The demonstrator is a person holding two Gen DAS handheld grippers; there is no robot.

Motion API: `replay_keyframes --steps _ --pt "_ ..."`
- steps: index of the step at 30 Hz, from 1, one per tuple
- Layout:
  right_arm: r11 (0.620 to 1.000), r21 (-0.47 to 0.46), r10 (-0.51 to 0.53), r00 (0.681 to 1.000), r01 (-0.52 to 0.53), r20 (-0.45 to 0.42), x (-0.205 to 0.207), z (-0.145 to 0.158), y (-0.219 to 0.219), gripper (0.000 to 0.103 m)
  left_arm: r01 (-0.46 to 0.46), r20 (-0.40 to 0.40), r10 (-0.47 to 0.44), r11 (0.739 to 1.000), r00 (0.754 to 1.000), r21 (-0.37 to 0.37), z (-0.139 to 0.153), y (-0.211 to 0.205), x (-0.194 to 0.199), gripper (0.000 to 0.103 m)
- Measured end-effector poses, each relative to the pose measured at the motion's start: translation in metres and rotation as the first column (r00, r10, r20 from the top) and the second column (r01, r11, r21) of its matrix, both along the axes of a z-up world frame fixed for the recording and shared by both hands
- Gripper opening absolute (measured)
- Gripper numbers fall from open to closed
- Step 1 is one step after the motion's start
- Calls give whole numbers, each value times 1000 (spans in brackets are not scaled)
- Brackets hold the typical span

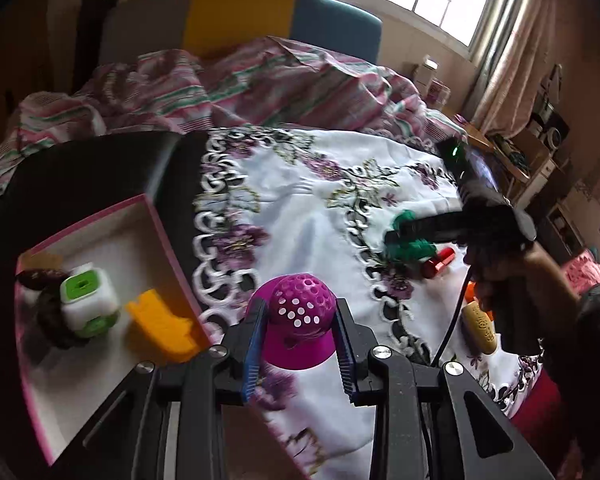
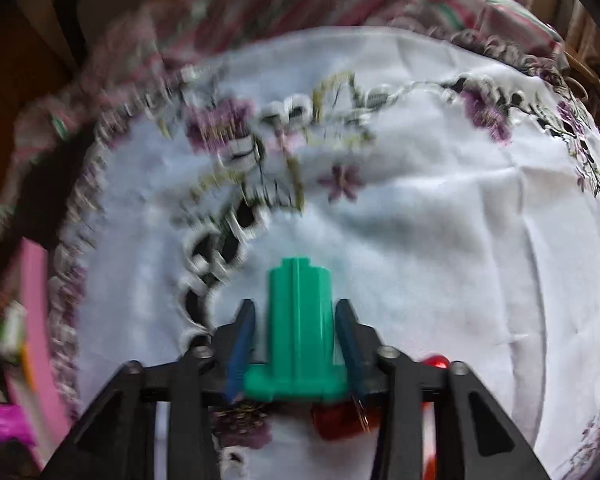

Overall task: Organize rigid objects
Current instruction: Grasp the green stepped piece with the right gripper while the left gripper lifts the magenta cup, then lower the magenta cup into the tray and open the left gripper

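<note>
Magenta plastic filled the left gripper (image 1: pixel 300 316): one perforated dome-shaped piece (image 1: pixel 300 320), round-topped, pierced with small round holes and flaring to a wider base, sat clamped between the two blue-padded fingers (image 1: pixel 253 340), just right of the near corner of the box. One pink-rimmed box (image 1: pixel 156 240) lay at the left, white inside, and four things could be counted in it: one white cube with green faces (image 1: pixel 88 300), one yellow-orange stepped block (image 1: pixel 162 326), one dark brown round piece (image 1: pixel 50 312) touching the cube, and one tan piece (image 1: pixel 40 260) at the far end. The right gripper (image 2: pixel 296 328) was closed on one green ribbed piece (image 2: pixel 298 328), a fluted column widening to a flat base at its near end; in the left wrist view this gripper sat at the right over the cloth. One red cylinder (image 1: pixel 440 262) lay just beside the green piece, and one cream oval object (image 1: pixel 480 324) rested nearer, partly hidden by the hand (image 1: pixel 504 276). All stood on one white tablecloth (image 1: pixel 320 208) embroidered with purple flowers; beyond it lay one striped pink-and-green blanket (image 1: pixel 240 84).
</note>
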State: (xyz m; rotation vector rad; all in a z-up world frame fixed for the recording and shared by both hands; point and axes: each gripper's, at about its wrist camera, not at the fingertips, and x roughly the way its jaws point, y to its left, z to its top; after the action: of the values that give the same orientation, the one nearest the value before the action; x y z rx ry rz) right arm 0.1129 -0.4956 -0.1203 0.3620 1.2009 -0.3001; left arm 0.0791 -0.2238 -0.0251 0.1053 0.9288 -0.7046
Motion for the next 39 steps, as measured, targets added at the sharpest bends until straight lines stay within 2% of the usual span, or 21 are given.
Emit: replay_keyframes --steps 1,3,6,12,15,21,33,39 --pt "998 -49 28 1000 -28 3 0 2 7 30 -14 0 14 1000 1000 -3 1 8 0 33" --pt "998 -34 60 998 -60 13 -4 6 17 30 -40 6 40 999 999 0 3 19 1 33" --pt "990 -72 121 992 -117 40 -15 17 38 30 -84 16 84 996 996 3 6 39 2 33" --pt "968 -2 248 961 -250 121 -43 35 80 30 -173 47 172 985 984 20 9 77 0 33" --pt "957 -1 289 951 -290 107 -54 29 102 30 -212 72 209 976 975 38 9 94 -6 33" --pt "961 14 276 959 -277 61 -62 5 106 30 -253 93 247 966 964 58 7 117 -17 33" --pt "960 -2 278 957 -279 83 -60 5 108 30 -280 56 276 958 959 59 -6 138 -29 33" --pt "967 65 235 964 -244 128 -62 10 94 29 -274 49 271 960 961 54 -8 139 -33 33"
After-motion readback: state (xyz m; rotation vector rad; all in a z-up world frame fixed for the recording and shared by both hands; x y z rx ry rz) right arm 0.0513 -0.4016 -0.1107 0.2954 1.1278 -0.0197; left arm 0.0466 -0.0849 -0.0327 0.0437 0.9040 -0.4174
